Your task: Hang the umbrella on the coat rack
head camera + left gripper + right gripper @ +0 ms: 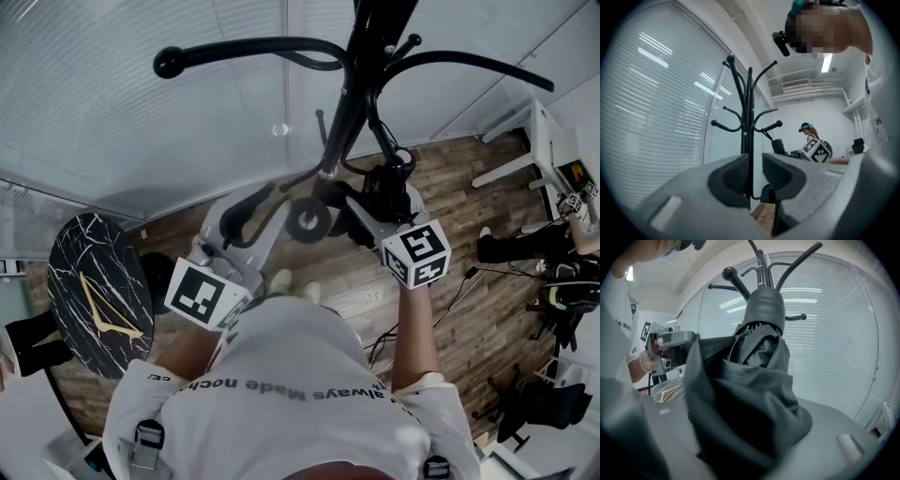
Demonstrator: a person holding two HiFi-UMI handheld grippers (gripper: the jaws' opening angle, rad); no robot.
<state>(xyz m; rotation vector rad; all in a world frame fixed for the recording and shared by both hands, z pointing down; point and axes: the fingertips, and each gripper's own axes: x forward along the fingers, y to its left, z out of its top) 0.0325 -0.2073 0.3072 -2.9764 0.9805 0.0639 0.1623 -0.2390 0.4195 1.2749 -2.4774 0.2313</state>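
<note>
Left gripper view: left tool [753, 160] is seen narrowly open and empty, with the coat rack [748, 108] framed beyond. The folded umbrella [754, 380] is clamped in the right tool [378, 202] close by the coat rack. Hanging is judged not yet done.

Round black marble table [66, 272] sat near left, a wooden triangle piece [105, 311] lying on it. Plank floor [469, 309]. Blinds [94, 94] far. Another person [562, 272] stood right.
</note>
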